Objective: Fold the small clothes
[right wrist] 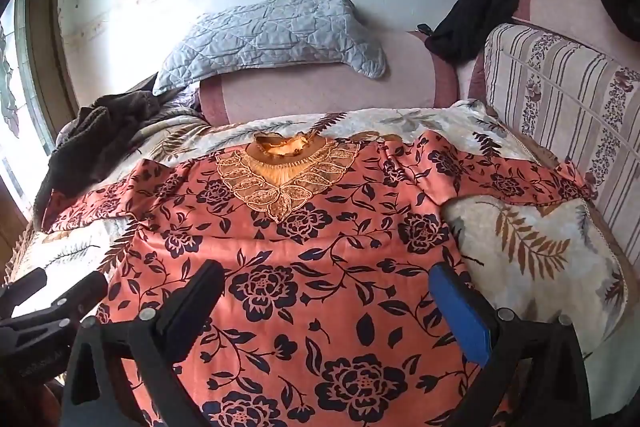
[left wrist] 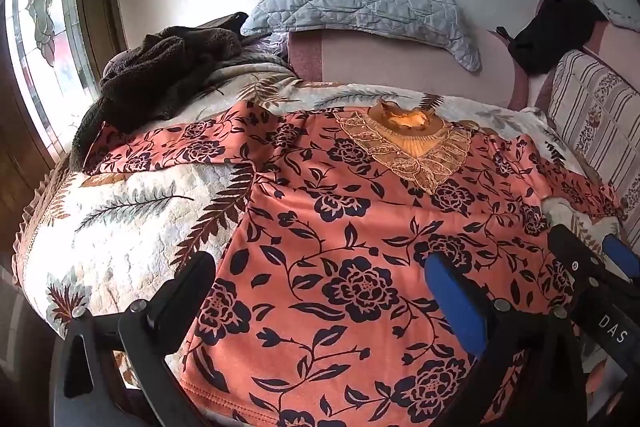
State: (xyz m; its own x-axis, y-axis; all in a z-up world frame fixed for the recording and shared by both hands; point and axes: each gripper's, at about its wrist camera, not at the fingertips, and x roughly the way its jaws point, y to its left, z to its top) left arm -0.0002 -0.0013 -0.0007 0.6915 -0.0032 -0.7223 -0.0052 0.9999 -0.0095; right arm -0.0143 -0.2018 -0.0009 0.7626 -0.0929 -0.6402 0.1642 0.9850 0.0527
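An orange top with dark flower print (left wrist: 344,251) lies spread flat on a leaf-patterned bed cover, neck with gold lace (left wrist: 404,143) at the far side and both sleeves out. It also shows in the right wrist view (right wrist: 304,267). My left gripper (left wrist: 320,287) is open and empty above the top's lower left part. My right gripper (right wrist: 328,295) is open and empty above the top's lower right part. The right gripper also shows at the right edge of the left wrist view (left wrist: 596,259), and the left gripper shows at the left edge of the right wrist view (right wrist: 48,291).
A dark brown fleece garment (left wrist: 168,75) lies at the far left of the bed cover (left wrist: 132,211). A grey quilted pillow (left wrist: 360,7) rests on the pink headboard. A black garment (right wrist: 476,19) hangs at the far right. A striped cushion (right wrist: 560,99) flanks the right. A window is on the left.
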